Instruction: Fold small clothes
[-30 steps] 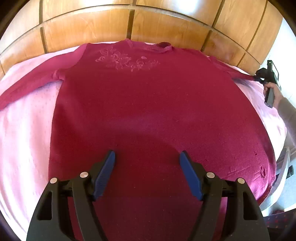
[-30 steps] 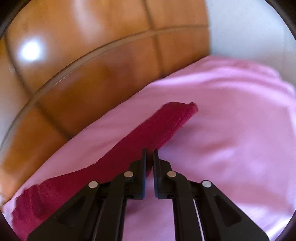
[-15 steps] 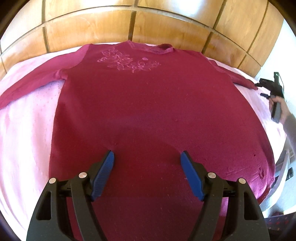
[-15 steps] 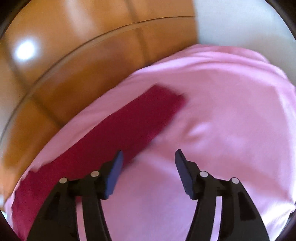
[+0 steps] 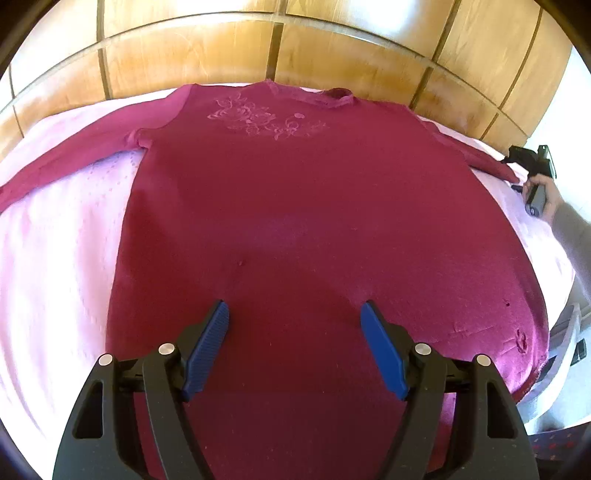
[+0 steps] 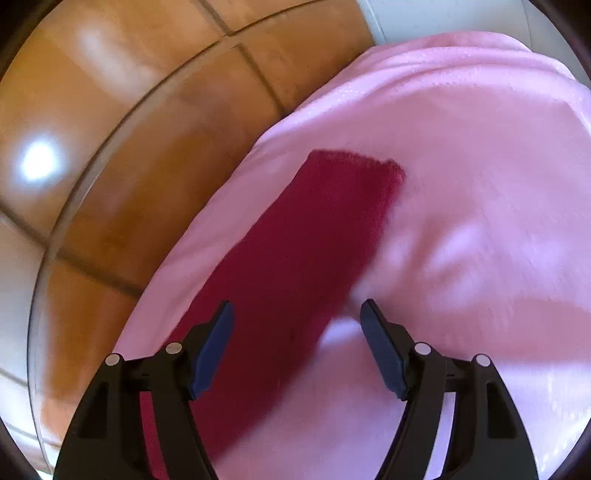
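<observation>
**Sweater spread flat, both grippers empty: risks before the first fold**

Nearest, the left gripper point(image 5: 294, 341) hovers wide open over the hem of the crimson sweater point(image 5: 314, 206), gripping nothing. The right gripper point(image 6: 295, 343), whose jaws have just been opening, stands spread above the sleeve point(image 6: 314, 236), pads clear of it. A pinch here may catch the pink bedspread point(image 5: 62, 229) too, dragging both; the cuff point(image 6: 354, 162) could skew. Beyond, a wooden headboard point(image 5: 229, 48) and a pale wall point(image 6: 443, 14).
</observation>
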### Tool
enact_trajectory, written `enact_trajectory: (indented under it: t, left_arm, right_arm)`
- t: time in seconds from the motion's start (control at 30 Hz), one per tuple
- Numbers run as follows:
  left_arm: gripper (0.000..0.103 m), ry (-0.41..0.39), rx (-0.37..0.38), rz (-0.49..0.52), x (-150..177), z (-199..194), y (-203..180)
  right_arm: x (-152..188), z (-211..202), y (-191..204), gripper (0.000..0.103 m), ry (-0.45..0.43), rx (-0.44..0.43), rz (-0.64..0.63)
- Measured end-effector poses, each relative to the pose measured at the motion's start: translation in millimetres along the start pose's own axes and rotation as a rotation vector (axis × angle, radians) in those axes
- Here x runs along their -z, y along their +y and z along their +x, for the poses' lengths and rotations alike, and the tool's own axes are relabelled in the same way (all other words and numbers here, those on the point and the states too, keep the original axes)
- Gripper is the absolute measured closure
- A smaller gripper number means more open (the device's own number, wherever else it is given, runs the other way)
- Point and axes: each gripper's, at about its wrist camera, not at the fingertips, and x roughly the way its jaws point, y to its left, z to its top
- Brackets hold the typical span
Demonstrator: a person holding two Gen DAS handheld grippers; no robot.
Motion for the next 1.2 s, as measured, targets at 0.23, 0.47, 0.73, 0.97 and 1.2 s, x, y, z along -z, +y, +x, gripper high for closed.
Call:
enact_trajectory:
  t: [0.23,0.47,0.73,0.97,1.2]
  left_arm:
    - [0.029,0.015,-0.016,0.011,-4.1,7.0,-4.6]
    - [0.026,0.011,-0.007,0.022,-3.5,7.9,-3.9]
    - [0.026,-0.019,0.024,-0.033,1.7,-3.5,6.4]
    - [0.026,-0.061,-0.012,-0.07,4.6,-14.7,19.3]
    - [0.026,-0.076,-0.017,-0.13,8.1,-19.1,39.1]
  right_arm:
    - [-15.0,-26.0,16.7,0.097,-0.155,0.121,-0.204]
    - [4.8,-8.3,-11.5,0.088,-0.093,0.218,-0.22]
    - [59.7,-59.6,8.3,0.037,0.032,-0.042,-0.338]
    - [201.5,-112.6,26.2,0.035,0.389,-0.408,-0.526]
    - [293.5,-173.2,8.8,0.038,0.525,-0.459,-0.705]
